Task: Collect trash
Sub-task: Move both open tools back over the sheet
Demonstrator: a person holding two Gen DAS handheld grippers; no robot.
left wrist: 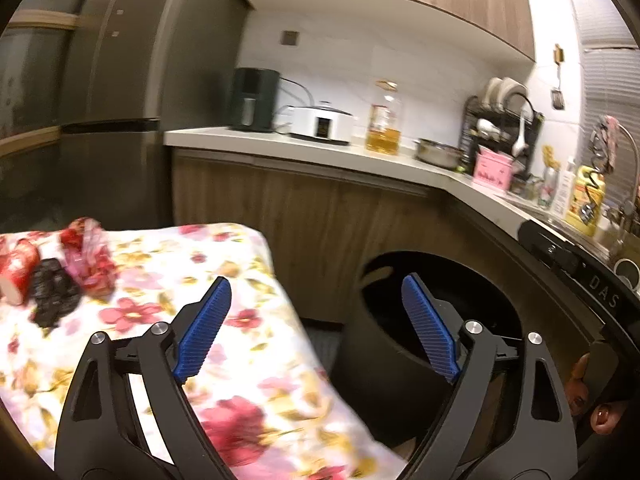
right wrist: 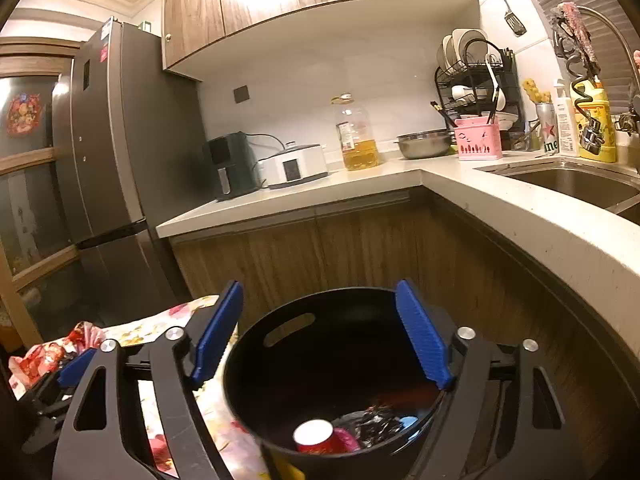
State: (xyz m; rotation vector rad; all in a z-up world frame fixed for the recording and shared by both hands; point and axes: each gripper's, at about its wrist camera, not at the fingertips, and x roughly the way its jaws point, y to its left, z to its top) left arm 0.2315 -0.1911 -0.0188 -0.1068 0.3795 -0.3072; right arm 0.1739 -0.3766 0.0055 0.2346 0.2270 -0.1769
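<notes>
Trash bin (right wrist: pixel 320 368), black, round, smooth plastic, with a slot handle cut in its far wall; lower centre of the right wrist view, its rim just beside the edge of a table draped in a flowered cloth (left wrist: pixel 168 320). Inside, at the bottom: a red cup (right wrist: pixel 314 436) with a white base, a crumpled black wrapper (right wrist: pixel 376 424), a scrap of blue.

Right hand-held gripper (right wrist: pixel 320 340): ribbed blue pads spread wide over the bin mouth, nothing between them.

Left hand-held gripper (left wrist: pixel 316 328): pads likewise spread and empty, straddling the cloth's right edge and the bin (left wrist: pixel 400 320); open gap between table and bin below.

Trash still on the cloth, left edge of the left wrist view: a red can (left wrist: pixel 18 272), a black wrapper (left wrist: pixel 52 292), a red-and-pink crinkled bag (left wrist: pixel 88 256).

Surroundings: wood-fronted cabinets close behind the bin; pale L-shaped worktop (right wrist: pixel 400 180) carrying an air fryer (right wrist: pixel 230 164), white cooker (right wrist: pixel 296 164), oil bottle (right wrist: pixel 356 136), steel bowl (right wrist: pixel 424 144), dish rack (right wrist: pixel 476 76); grey fridge (right wrist: pixel 108 160) at left.
</notes>
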